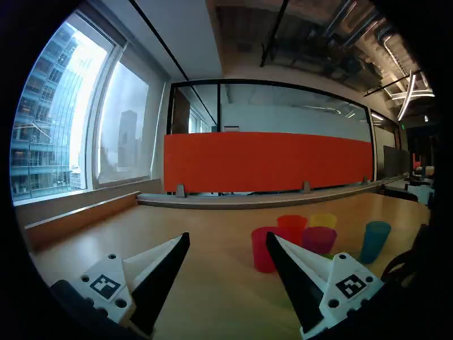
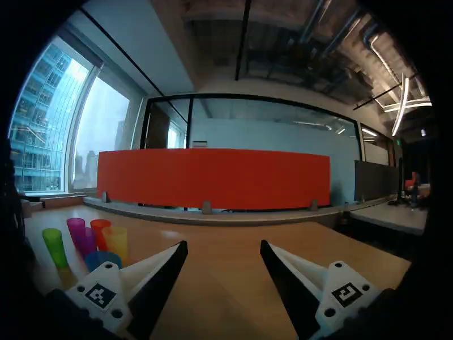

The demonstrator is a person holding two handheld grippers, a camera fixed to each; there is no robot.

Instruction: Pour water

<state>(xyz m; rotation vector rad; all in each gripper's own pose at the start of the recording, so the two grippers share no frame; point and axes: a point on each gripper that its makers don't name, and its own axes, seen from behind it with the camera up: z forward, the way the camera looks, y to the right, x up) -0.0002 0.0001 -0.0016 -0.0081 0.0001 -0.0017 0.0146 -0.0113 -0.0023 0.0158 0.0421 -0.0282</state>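
- Hovering over the wooden table [image 1: 215, 294], the left gripper [image 1: 226, 237] has its jaws spread wide with nothing between them; the coloured cups [image 1: 317, 238] stand in a tight cluster just past its right finger, at about 2 o'clock from the jaws.
- The right gripper [image 2: 222, 245] is equally wide open and empty; from it the coloured cups [image 2: 101, 233] lie off at about 9 o'clock, beyond its left finger.
- Every cup stands upright, long axis vertical, so a side-on grasp looks apt; the left gripper seems the nearer, with the red cup [image 1: 262, 249] closest to it; which cup holds water I cannot tell.
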